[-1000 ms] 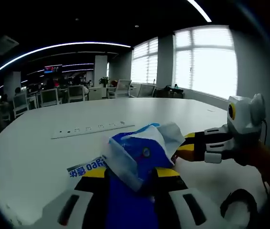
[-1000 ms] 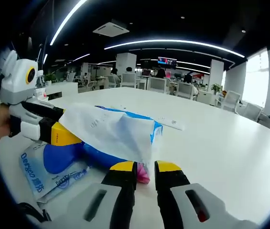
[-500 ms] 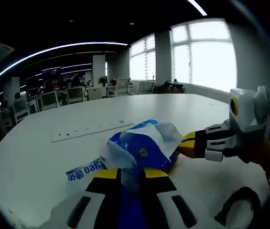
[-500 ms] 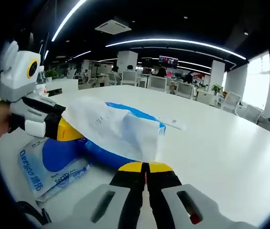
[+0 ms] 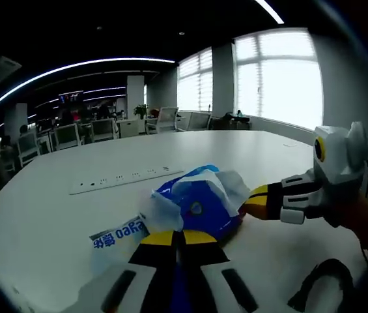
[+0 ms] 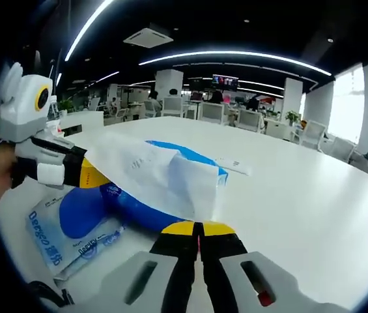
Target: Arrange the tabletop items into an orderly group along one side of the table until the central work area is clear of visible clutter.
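A blue tissue pack (image 5: 200, 203) with white tissue sticking out of it lies on the white table (image 5: 53, 215). My left gripper (image 5: 180, 236) is shut on the pack's near end, a thin blue strip showing between its yellow tips. The right gripper (image 5: 262, 201) reaches in from the right and touches the pack's far side. In the right gripper view the same tissue pack (image 6: 164, 179) lies just ahead of my right gripper (image 6: 198, 228), which is shut on its pink-edged corner. The left gripper (image 6: 89, 176) holds it from the left.
A flat pale-blue wipes packet (image 5: 115, 233) lies on the table beside the pack, also seen as the wipes packet (image 6: 66, 235). A long white power strip (image 5: 125, 177) is set into the table farther off. Office chairs and desks stand beyond the table's far edge.
Both grippers' jaws have come together on the tissue pack: the left closed from wide apart, the right closed on the pink corner. The pack has settled slightly lower.
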A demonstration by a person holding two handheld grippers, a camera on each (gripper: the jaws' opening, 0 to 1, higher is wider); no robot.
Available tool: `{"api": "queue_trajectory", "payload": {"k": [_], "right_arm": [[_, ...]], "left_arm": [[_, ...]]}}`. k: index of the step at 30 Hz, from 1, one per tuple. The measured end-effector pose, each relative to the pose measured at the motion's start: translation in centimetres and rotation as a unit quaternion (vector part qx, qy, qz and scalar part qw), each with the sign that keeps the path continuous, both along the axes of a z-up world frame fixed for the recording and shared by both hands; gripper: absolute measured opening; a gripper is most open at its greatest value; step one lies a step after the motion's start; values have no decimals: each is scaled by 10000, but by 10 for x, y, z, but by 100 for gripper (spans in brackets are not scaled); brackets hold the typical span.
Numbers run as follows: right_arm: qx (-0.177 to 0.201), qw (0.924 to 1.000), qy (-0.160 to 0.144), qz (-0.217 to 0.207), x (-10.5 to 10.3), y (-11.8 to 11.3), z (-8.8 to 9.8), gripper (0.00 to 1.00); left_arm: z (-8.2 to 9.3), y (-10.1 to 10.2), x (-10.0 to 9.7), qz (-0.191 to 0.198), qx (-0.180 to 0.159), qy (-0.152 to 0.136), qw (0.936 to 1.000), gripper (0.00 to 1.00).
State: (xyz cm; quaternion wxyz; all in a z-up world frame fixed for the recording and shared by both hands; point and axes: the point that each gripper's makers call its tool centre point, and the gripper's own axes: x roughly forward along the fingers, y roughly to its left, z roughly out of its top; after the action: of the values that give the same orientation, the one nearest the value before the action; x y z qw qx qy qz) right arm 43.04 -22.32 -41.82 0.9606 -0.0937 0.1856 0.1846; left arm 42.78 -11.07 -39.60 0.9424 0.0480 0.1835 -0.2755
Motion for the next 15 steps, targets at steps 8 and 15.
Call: {"api": "queue_trajectory", "payload": {"k": [8,15], "right_arm": [[170,9998,53,-98,-4,-7,4,0],[386,9991,103,-167,-8,-12,7,0]], "left_arm": [[3,-4,-2,-51,-288,78,9995,0],[9,-10,-4,-141,-257,-49,9996,0]]}}
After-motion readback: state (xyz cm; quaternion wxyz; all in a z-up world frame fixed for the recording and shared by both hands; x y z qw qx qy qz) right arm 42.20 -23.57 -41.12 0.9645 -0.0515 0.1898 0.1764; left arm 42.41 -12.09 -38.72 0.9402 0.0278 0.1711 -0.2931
